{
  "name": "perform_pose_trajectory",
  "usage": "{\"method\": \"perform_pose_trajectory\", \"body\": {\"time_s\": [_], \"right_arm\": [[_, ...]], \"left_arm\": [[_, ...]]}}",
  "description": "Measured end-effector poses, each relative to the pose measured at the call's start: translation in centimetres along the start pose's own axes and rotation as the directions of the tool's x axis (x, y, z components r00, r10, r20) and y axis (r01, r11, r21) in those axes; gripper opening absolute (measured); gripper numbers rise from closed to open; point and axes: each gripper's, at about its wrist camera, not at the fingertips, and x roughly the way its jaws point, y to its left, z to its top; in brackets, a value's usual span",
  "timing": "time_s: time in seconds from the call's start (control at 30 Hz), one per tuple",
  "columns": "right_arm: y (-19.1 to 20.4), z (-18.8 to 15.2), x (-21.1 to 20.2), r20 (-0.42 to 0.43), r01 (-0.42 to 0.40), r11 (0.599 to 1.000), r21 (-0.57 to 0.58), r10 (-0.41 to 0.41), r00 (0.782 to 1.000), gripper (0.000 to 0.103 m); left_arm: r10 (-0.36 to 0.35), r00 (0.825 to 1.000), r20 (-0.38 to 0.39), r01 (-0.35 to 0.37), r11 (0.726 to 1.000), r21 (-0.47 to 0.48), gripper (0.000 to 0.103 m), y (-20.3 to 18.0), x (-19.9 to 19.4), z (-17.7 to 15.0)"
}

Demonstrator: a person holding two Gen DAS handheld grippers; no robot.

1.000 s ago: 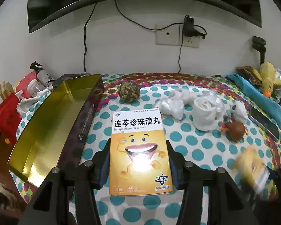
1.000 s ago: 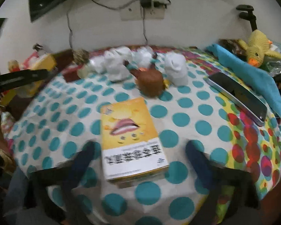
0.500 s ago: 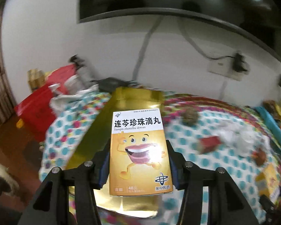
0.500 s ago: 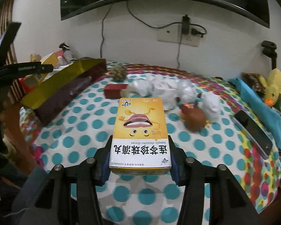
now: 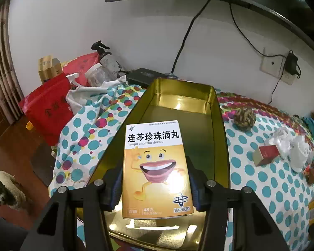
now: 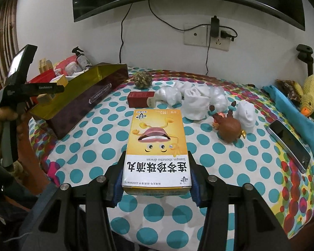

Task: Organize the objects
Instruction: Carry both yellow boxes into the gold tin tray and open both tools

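Observation:
My left gripper point(image 5: 156, 185) is shut on a yellow medicine box point(image 5: 156, 167) with a cartoon mouth and holds it over the near end of the gold tin tray point(image 5: 218, 129). My right gripper point(image 6: 157, 177) is shut on a second yellow medicine box point(image 6: 157, 144), printed upside down in that view, just above the dotted tablecloth point(image 6: 98, 146). In the right wrist view the tray point(image 6: 88, 96) lies at the left, with the left gripper's body point(image 6: 16, 87) beside it.
On the table lie a red box point(image 6: 141, 98), a rope ball point(image 6: 143, 79), white plastic bundles point(image 6: 195, 100), a brown figurine point(image 6: 229, 128), a phone point(image 6: 288, 144) and a blue cloth with a duck toy point(image 6: 309, 96). Bottles and red bags point(image 5: 50, 104) stand left of the table.
My left gripper has carried its box left and over the tray. My right gripper has closed on the second box and steadied above the table.

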Motion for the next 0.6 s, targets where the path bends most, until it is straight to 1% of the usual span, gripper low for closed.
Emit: {"method": "perform_pose_trajectory", "body": {"time_s": [0.27, 0.4, 0.43, 0.47, 0.5, 0.57, 0.6], "right_arm": [[1.1, 0.4, 0.3, -0.002, -0.019, 1.000, -0.017, 0.019, 1.000, 0.048], [3.0, 1.3, 0.7, 0.000, -0.047, 0.998, -0.043, 0.047, 0.999, 0.048], [3.6, 1.8, 0.8, 0.004, -0.055, 0.997, -0.048, 0.055, 0.998, 0.048], [4.0, 2.2, 0.9, 0.005, -0.061, 0.997, -0.050, 0.062, 0.998, 0.048], [4.5, 2.7, 1.1, 0.004, -0.068, 0.996, -0.052, 0.068, 0.998, 0.048], [5.6, 3.5, 1.7, 0.003, -0.076, 0.995, -0.057, 0.076, 0.997, 0.048], [6.5, 4.3, 2.2, 0.002, -0.086, 0.994, -0.066, 0.086, 0.996, 0.048]], "left_arm": [[0.018, 1.000, -0.006, -0.018, 1.000, 0.020, 0.052, -0.3, 0.5, -0.7], [-0.013, 1.000, -0.006, 0.013, 1.000, 0.018, 0.054, -0.3, 0.6, -1.1], [-0.018, 1.000, -0.002, 0.018, 1.000, 0.016, 0.055, -0.3, 0.5, -1.2], [-0.014, 1.000, 0.003, 0.014, 1.000, 0.015, 0.061, -0.3, 0.4, -1.3], [-0.014, 1.000, 0.007, 0.014, 1.000, 0.012, 0.064, -0.1, 0.2, -1.4], [-0.033, 0.999, 0.017, 0.033, 0.999, -0.010, 0.065, 0.3, -0.4, -1.6], [-0.036, 0.999, 0.020, 0.036, 0.999, -0.013, 0.068, 0.4, -0.6, -1.7]]}}
